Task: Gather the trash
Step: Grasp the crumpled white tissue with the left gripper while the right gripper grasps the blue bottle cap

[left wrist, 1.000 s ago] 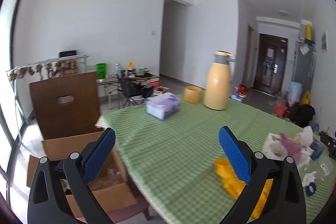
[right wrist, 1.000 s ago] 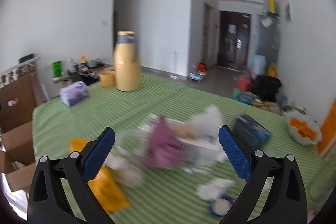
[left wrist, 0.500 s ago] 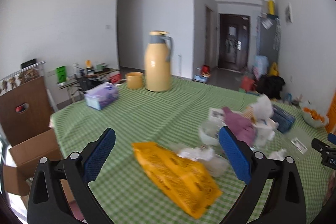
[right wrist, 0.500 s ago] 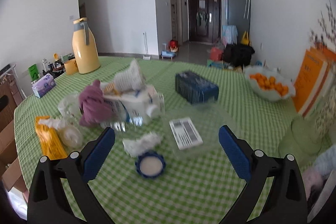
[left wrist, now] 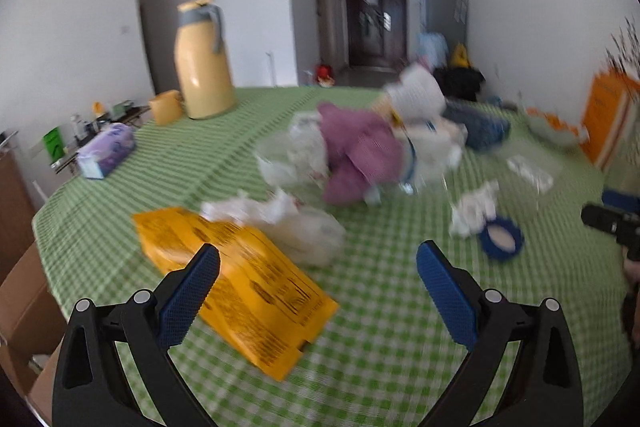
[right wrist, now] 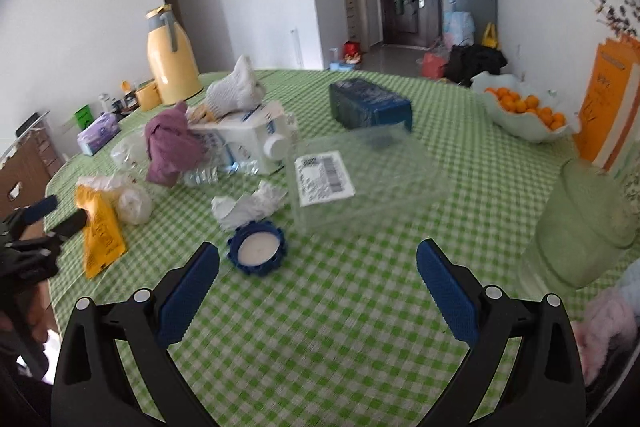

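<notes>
Fingers: left gripper (left wrist: 318, 281) and right gripper (right wrist: 318, 281) both wide apart, holding nothing.
Change: both swung toward the trash; yellow bag (left wrist: 236, 283) now near.
Meaning: picking can start.

Both tools are built alike. The left gripper (left wrist: 318, 269) has two black plastic arms that widen toward the camera into angular frames with triangular cut-outs. Each arm carries two round silver rivets near its top edge. The inner faces of the jaws are covered by long blue pads (left wrist: 188, 301) with a fine knurled, dotted texture, rounded at the tips. The right gripper (right wrist: 318, 269) shows the same black frames, the same silver rivets and the same blue textured pads (right wrist: 448, 293). No cables or printed markings are visible on either one.
</notes>
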Demonstrator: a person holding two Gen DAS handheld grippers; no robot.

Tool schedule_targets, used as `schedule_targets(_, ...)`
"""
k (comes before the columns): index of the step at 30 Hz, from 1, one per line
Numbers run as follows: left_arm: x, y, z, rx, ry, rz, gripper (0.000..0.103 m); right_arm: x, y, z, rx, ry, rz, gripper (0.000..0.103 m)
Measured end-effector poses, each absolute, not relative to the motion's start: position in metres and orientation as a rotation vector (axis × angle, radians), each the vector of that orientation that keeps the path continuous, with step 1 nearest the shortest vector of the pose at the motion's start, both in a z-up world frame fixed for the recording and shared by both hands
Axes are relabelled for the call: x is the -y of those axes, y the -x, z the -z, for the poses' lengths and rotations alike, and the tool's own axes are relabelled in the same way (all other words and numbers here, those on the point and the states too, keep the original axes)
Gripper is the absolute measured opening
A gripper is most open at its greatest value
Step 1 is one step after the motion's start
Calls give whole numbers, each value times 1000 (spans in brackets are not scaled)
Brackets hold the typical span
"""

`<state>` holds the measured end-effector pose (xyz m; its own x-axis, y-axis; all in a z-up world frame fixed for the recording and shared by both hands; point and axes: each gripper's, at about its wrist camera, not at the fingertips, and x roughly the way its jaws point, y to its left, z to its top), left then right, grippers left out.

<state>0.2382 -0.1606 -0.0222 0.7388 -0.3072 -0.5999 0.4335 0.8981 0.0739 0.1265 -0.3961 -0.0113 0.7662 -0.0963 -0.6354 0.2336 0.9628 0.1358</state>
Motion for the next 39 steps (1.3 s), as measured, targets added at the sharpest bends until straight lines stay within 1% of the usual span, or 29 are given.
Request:
schedule_targets(4, 180, -245, 29, -657, -184, 503, 96, 391, -122, 14, -682, -214, 144, 95)
schedule_targets(7, 219, -253, 28, -673, -192, 636, 96, 390, -119, 14, -686, -203, 152, 95)
schedule_targets(11, 273, -267, 43, -733, -229, 728, 96, 398, -111, 12, -690, -216, 205, 95)
schedule_targets(12, 286, -270, 48, -751, -228, 755, 95, 400, -108, 11, -689, -222, 211, 95)
schedule_targets(13, 296, -273, 52, -770, -228, 768, 93, 401, -105, 11, -691, -227, 215, 95)
schedule_targets(14, 304, -277, 57, -787, -233, 767, 80, 402, -102, 12, -696, -228, 219, 95)
schedule_targets(15, 310, -280, 61, -805, -235, 762, 59, 402, -100, 13, -702, -227, 221, 95)
schedule_targets(16, 313, -284, 65, -828, -228, 769, 47, 402, -100, 15, -707, -227, 219, 95)
schedule_targets(17, 315, -290, 69, -864, -206, 780, 24, 402, -99, 17, -714, -230, 215, 89)
schedule_targets(18, 314, -294, 71, -889, -191, 784, 1, 402, -101, 19, -722, -234, 206, 76)
schedule_targets(20, 305, -296, 66, -881, -166, 790, 1, 399, -105, 23, -734, -239, 191, 64)
schedule_targets(21, 298, -294, 60, -869, -148, 792, 1, 396, -109, 24, -742, -234, 177, 62)
schedule_targets(25, 259, -287, 18, -792, -61, 795, 1, 382, -134, 30, -754, -246, 92, 62)
schedule_targets(30, 209, -278, -27, -662, -36, 698, 1, 361, -179, 44, -820, -222, 35, 62)
schedule_targets(38, 107, -268, -58, -542, -10, 461, 1, 351, -221, 59, -884, -142, 130, 62)
schedule_targets(39, 94, -269, -61, -537, -3, 439, 1, 349, -224, 61, -894, -127, 143, 58)
